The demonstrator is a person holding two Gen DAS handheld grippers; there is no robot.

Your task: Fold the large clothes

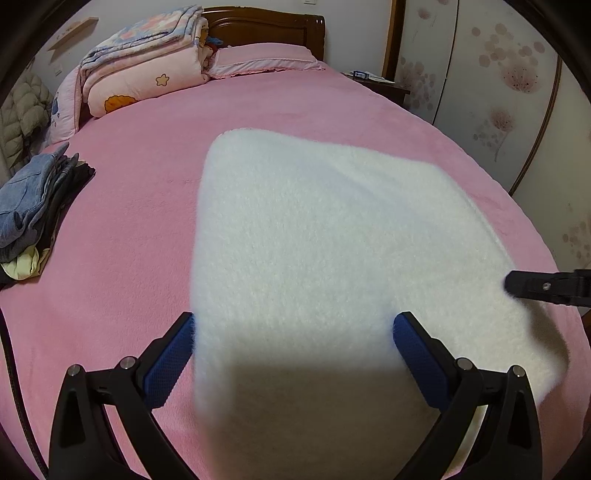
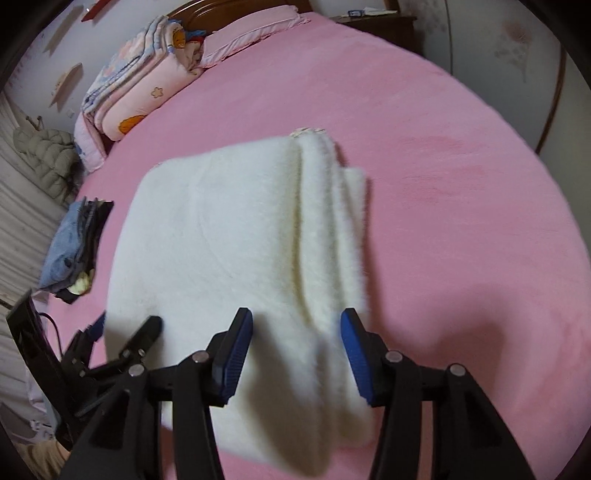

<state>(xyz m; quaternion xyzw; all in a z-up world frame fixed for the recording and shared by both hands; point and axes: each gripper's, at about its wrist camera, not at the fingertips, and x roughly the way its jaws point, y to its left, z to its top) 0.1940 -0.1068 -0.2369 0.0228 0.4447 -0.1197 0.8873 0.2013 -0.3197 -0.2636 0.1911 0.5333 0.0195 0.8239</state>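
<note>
A white fluffy garment lies folded into a thick rectangle on the pink bed. It also shows in the right wrist view, with stacked layers along its right edge. My left gripper is open, its blue pads wide apart over the garment's near left part. My right gripper is open, its pads either side of the garment's near right edge. The right gripper's black finger tip shows at the right of the left wrist view. The left gripper shows at the lower left of the right wrist view.
A pile of folded jeans and dark clothes sits at the bed's left edge. Folded quilts and a pink pillow lie by the wooden headboard. A nightstand and a wardrobe stand on the right.
</note>
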